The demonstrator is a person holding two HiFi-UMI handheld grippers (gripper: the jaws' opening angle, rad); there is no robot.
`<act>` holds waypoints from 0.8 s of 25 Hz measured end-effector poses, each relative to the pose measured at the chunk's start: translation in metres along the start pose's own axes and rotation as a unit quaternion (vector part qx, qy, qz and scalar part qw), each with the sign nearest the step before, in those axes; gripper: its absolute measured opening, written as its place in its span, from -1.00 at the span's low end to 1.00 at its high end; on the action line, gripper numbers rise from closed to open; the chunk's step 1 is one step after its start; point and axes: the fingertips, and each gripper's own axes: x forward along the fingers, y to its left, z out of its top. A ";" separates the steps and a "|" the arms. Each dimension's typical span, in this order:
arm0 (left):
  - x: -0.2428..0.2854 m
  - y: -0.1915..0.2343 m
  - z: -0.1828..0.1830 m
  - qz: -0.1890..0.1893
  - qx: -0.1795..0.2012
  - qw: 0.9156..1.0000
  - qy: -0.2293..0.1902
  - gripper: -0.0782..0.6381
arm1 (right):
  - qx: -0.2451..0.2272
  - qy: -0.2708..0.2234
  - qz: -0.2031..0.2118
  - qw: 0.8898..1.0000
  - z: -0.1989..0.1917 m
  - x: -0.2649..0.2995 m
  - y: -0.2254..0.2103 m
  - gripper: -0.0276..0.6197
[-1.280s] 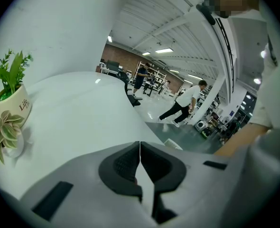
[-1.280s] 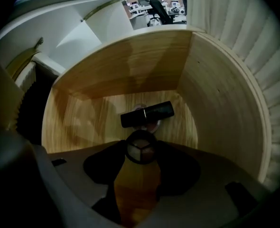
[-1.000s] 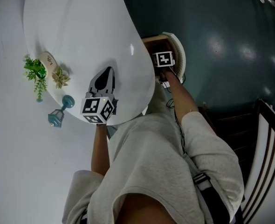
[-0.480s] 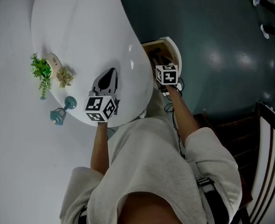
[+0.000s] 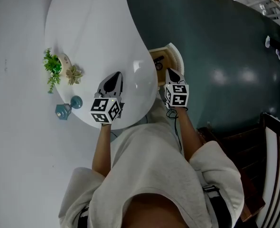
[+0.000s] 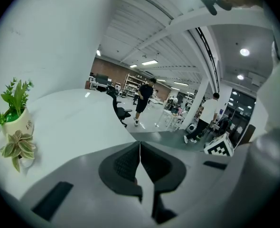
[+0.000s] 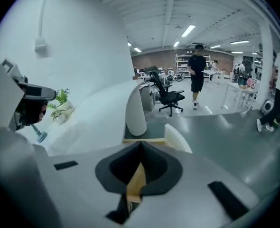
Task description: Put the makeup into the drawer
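A white curved table [image 5: 92, 27] stands on a dark teal floor [image 5: 216, 37], with a plant [image 5: 53, 66] near its edge. The left gripper [image 5: 112, 78] hangs over the table, clenched on nothing. The right gripper [image 5: 172, 73] – jaws just closing, now together and empty – is above the open drawer [image 5: 177, 56], where a dark item [image 5: 158, 63], perhaps the makeup, lies. Beyond is an open hall – shelves [image 7: 185, 61], people [image 7: 197, 75] standing.

I read worktop [image 5: 97, 27] white | floor [image 5: 216, 42] dark teal | plant [image 5: 51, 67] green | drawer [image 5: 155, 56] inside tan | left hand-held gripper [image 5: 114, 75], right hand-held gripper [image 5: 171, 71] grey, markers black-and-white squares
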 end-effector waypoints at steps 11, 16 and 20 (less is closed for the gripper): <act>-0.049 -0.020 0.007 -0.008 0.017 0.999 -0.036 -0.75 | -0.016 -0.072 0.022 0.997 0.032 -0.074 0.035 -0.92; -0.063 -0.023 0.025 -0.015 0.036 0.998 -0.057 -0.75 | -0.034 -0.118 0.014 0.992 0.066 -0.105 0.045 -0.92; -0.064 -0.026 0.051 -0.025 0.051 0.995 -0.082 -0.75 | -0.049 -0.157 0.003 0.986 0.097 -0.125 0.046 -0.92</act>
